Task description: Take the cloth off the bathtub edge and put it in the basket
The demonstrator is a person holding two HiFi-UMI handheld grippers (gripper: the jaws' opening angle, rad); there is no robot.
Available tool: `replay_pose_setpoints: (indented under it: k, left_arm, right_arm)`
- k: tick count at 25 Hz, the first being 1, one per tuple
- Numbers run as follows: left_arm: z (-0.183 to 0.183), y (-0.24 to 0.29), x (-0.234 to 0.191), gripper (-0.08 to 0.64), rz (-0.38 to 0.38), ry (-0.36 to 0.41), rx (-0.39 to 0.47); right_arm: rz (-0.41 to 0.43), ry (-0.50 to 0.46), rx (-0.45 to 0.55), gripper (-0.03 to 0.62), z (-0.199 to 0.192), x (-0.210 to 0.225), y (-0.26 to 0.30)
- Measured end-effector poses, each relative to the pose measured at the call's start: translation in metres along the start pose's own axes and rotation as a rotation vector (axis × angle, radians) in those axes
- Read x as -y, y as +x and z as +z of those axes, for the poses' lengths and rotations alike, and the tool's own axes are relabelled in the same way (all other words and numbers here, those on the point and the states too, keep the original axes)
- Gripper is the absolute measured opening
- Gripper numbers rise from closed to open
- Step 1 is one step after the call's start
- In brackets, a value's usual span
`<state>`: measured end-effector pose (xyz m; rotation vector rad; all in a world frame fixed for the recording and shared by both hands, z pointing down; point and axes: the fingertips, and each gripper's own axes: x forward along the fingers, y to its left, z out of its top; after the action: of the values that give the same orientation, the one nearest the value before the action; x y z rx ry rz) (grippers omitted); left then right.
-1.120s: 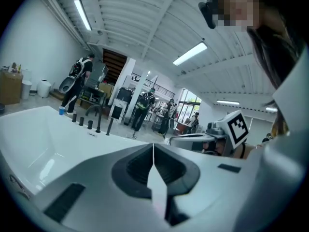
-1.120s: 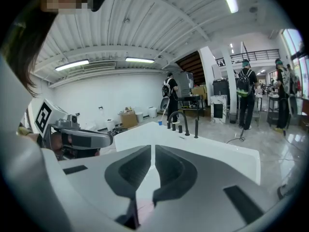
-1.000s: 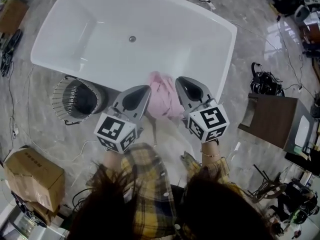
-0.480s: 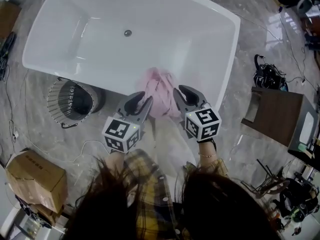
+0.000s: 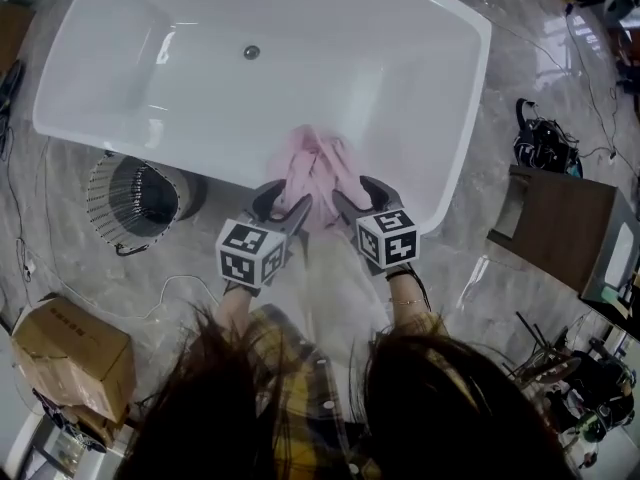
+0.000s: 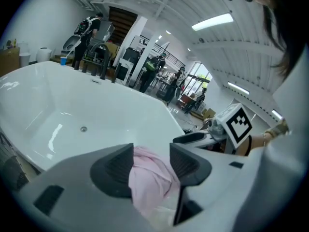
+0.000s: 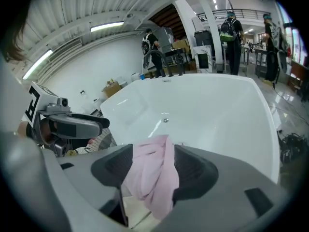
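- cloth (image 5: 315, 173): pale pink, plain.
- bathtub (image 5: 200, 88): glossy white all over, small silver drain (image 5: 251, 53).
- basket (image 5: 135, 203): light wire mesh, dark grey inside.
- left gripper (image 5: 285, 200), right gripper (image 5: 357, 193): grey bodies, darker grey ribbed pads, black-and-white square-code pattern at the back.
- shirt (image 5: 285, 368): yellow and dark plaid.
- hair (image 5: 440, 408): dark brown.
- floor (image 5: 460, 268): grey marbled, shiny.
- cardboard box (image 5: 70, 358): tan brown.
- cabinet (image 5: 555, 238): dark brown top.
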<state>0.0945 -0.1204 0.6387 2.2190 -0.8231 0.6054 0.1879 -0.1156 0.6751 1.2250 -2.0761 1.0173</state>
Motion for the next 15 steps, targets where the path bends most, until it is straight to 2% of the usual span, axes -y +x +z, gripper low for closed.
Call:
replay_pose_setpoints:
  k: [4, 8, 15]
  left_arm:
    - [-0.03, 0.016, -0.009, 0.251, 0.03, 0.039, -0.092]
    - [-0.05, 0.026, -0.021, 0.298, 0.081, 0.056, -0.145]
    - [-0.082, 0.031, -0.043, 0.324, 0.153, 0.046, -0.215]
  right_arm:
    - [-0.018, 0.034, -0.053, 0.318, -0.025, 0.012, 0.011]
    - [-0.029, 0.045, -0.115, 0.364, -0.045, 0.023, 0.022]
    - [-0.063, 0.071, -0.203, 0.385, -0.075, 0.039, 0.038]
